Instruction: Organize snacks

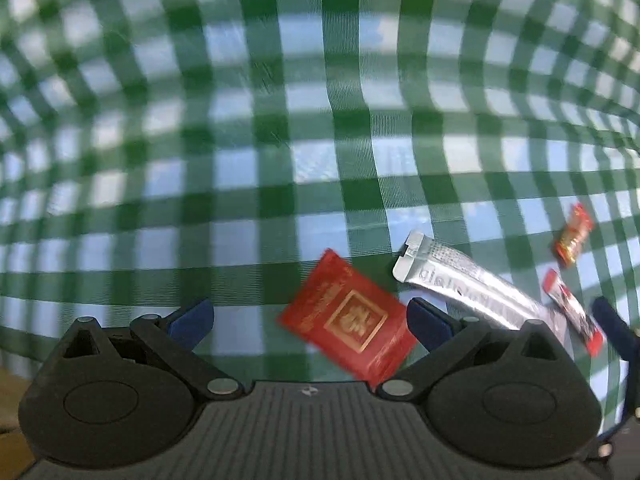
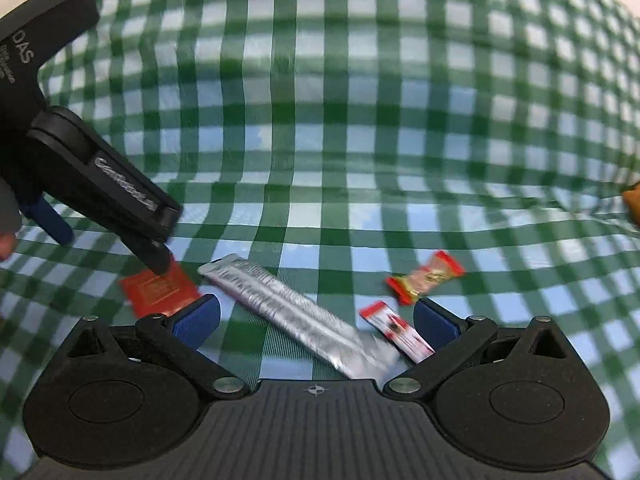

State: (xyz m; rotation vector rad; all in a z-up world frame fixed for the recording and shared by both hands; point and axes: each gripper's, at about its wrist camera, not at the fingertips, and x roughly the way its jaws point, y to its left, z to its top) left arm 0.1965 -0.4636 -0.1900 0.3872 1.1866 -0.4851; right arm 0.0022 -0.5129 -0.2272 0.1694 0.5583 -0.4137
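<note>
A red square packet with a gold emblem (image 1: 349,317) lies on the green checked cloth between my left gripper's (image 1: 310,318) open jaws, close to the right finger. It also shows in the right wrist view (image 2: 158,290), partly under the left gripper's finger. A long silver stick pack (image 2: 296,314) lies between my right gripper's (image 2: 316,322) open jaws; it shows in the left wrist view (image 1: 468,286) too. A small red-and-white sachet (image 2: 394,330) lies by the right finger. A red twisted candy (image 2: 426,278) lies just beyond.
The green-and-white checked tablecloth (image 2: 320,140) covers the whole table and is wrinkled at the right. An orange object (image 2: 633,202) peeks in at the right edge. The left gripper's body (image 2: 80,160) fills the left side of the right wrist view.
</note>
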